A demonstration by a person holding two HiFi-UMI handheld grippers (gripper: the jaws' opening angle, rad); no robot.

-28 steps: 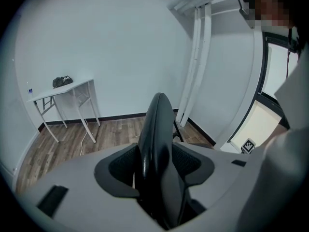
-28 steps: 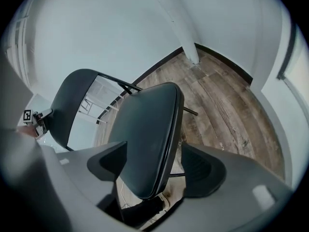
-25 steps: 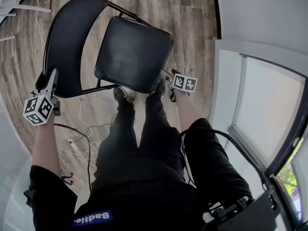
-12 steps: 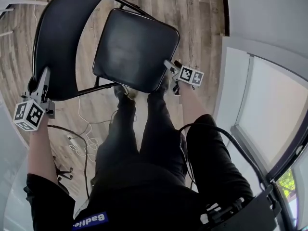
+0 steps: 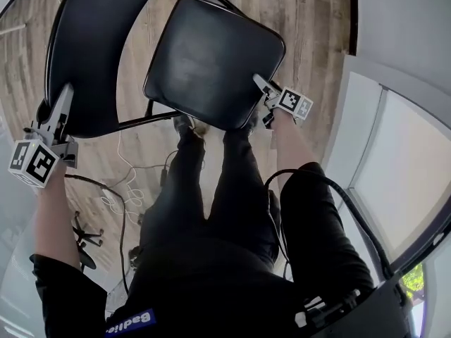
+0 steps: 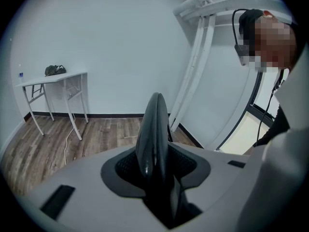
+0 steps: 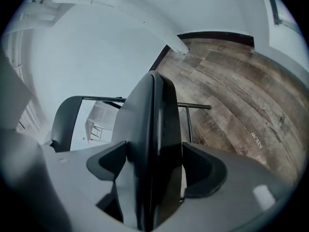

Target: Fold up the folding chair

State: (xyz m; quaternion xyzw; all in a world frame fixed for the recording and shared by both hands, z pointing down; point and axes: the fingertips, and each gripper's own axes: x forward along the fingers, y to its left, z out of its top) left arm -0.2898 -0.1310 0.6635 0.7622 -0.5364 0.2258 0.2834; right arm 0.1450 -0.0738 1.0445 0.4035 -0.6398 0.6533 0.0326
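Folding chair [image 5: 151, 115] stands open on grey-brown plank floor [image 5: 303, 20]. Its seat [image 5: 211, 62] is a matt black pad, square with rounded corners, and the smooth curved backrest [image 5: 84, 55] arcs left of the seat. Left gripper [image 5: 63, 96], well left of the seat, has just been closing its jaws and now pinches the backrest's thin rim. Right gripper [image 5: 259, 83] is clamped on the seat's near right corner edge.

Wood-plank floor [image 5: 303, 20]. Folding chair [image 5: 211, 62] stands on it. Person's shoes [image 5: 184, 124] planted just near of the seat. White cord [image 5: 116, 201] tangled loose, near left.
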